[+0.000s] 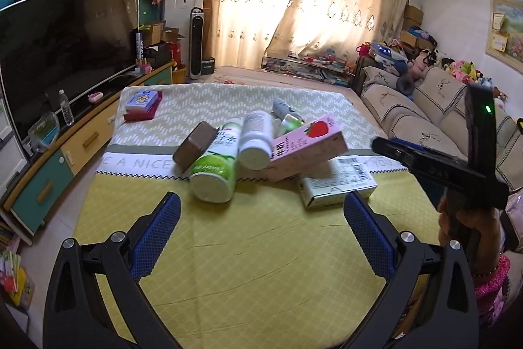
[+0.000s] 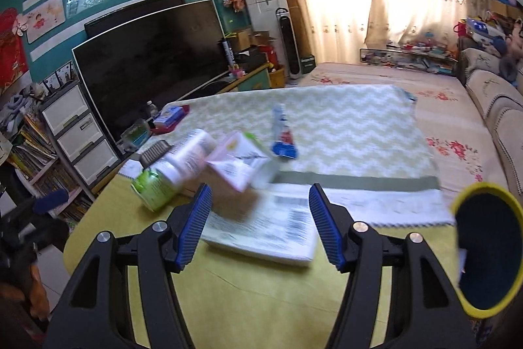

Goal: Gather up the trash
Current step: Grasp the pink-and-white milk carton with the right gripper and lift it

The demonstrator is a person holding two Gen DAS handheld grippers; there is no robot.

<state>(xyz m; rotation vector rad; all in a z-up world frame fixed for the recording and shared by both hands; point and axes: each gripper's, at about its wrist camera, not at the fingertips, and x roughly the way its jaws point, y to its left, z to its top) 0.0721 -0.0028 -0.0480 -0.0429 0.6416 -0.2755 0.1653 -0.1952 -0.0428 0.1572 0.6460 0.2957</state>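
Both tongs, left (image 1: 261,215) & right (image 2: 260,208), wide open, empty; pile (image 2: 202,165) blurred.

- A table (image 1: 248,267) carries everything, spread with a yellow-green cloth and a chevron-patterned cloth (image 1: 228,100) beyond it.
- A heap of trash lies mid-table: a green bottle (image 1: 215,165) on its side, a white bottle (image 1: 256,139) and a white flat box (image 1: 336,185).
- A pink strawberry carton (image 1: 307,146) leans on the flat box.
- A red box (image 1: 143,107) sits apart at the far left corner.

Home living room, television (image 1: 65,54), sofa (image 1: 408,120), curtains (image 1: 294,5)
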